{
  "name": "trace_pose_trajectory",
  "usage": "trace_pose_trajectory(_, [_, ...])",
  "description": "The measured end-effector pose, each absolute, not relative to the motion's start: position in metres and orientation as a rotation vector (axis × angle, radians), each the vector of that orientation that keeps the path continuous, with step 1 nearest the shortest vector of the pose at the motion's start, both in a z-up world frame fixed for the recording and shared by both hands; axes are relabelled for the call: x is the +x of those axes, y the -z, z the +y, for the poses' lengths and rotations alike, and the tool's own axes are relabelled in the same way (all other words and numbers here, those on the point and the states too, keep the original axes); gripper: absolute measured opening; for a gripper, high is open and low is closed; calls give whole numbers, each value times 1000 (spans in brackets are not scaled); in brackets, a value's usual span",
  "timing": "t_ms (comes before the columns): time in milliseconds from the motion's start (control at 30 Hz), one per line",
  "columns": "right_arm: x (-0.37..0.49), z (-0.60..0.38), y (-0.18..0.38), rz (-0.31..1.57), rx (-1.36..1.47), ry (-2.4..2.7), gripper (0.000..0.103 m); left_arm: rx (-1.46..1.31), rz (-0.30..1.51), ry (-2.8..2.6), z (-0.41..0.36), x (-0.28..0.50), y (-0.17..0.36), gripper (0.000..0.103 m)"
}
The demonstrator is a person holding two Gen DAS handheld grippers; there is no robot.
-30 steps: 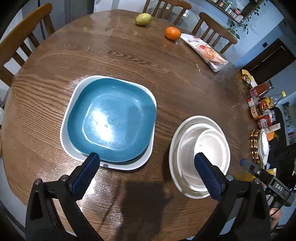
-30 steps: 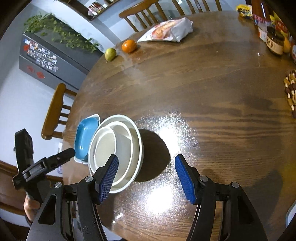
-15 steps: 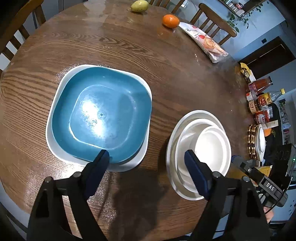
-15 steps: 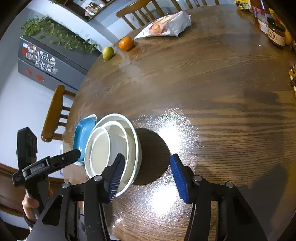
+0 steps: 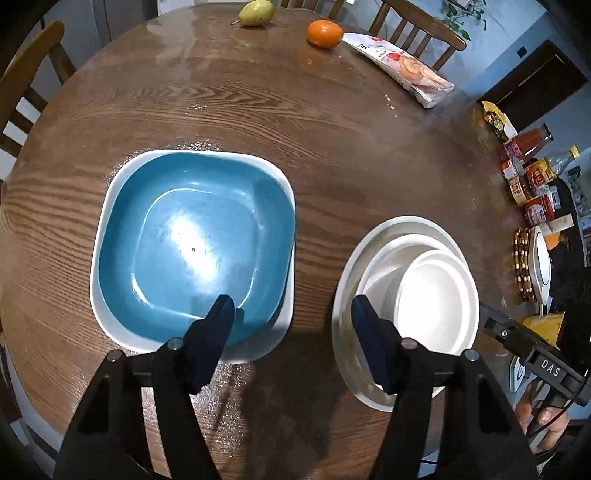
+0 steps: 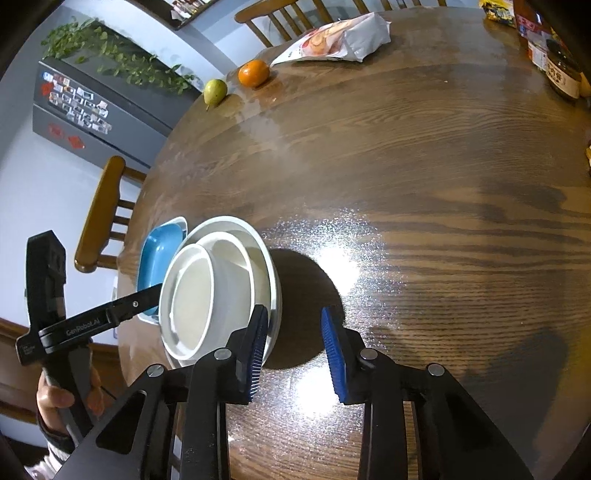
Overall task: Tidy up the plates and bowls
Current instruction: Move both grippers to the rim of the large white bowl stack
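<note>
A blue square plate [image 5: 192, 240] lies on a white square plate [image 5: 255, 350] at the left of the round wooden table [image 5: 332, 155]. To its right, white bowls [image 5: 436, 291] are nested on a white round plate [image 5: 341, 295]. My left gripper [image 5: 291, 328] is open and empty above the gap between the two stacks. My right gripper [image 6: 293, 332] is open and empty, just right of the bowl stack [image 6: 207, 291]; the blue plate [image 6: 157, 258] shows behind it.
A pear [image 5: 255, 13], an orange [image 5: 324, 33] and a snack bag [image 5: 402, 68] lie at the far edge. Jars and bottles [image 5: 528, 177] and a beaded trivet [image 5: 522, 266] stand at the right edge. Wooden chairs [image 6: 105, 218] surround the table.
Both grippers have narrowed their jaws while staying open. The left gripper has moved in closer over the gap between the stacks. The right gripper has edged closer to the bowl stack.
</note>
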State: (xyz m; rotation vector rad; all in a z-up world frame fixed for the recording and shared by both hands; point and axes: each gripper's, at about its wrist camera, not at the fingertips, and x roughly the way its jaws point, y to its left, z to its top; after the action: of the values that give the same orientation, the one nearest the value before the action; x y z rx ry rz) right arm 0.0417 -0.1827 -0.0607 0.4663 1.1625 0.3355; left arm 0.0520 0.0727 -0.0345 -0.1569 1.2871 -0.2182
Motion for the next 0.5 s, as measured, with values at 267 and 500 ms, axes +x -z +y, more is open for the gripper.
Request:
trace_pose_trajectory(267, [45, -181, 67, 1190, 483, -352, 33, -184, 1323, 233, 78, 59, 38, 64])
trace_pose_trajectory(500, [45, -185, 74, 1203, 532, -373, 33, -186, 1359, 229, 79, 56, 42, 64])
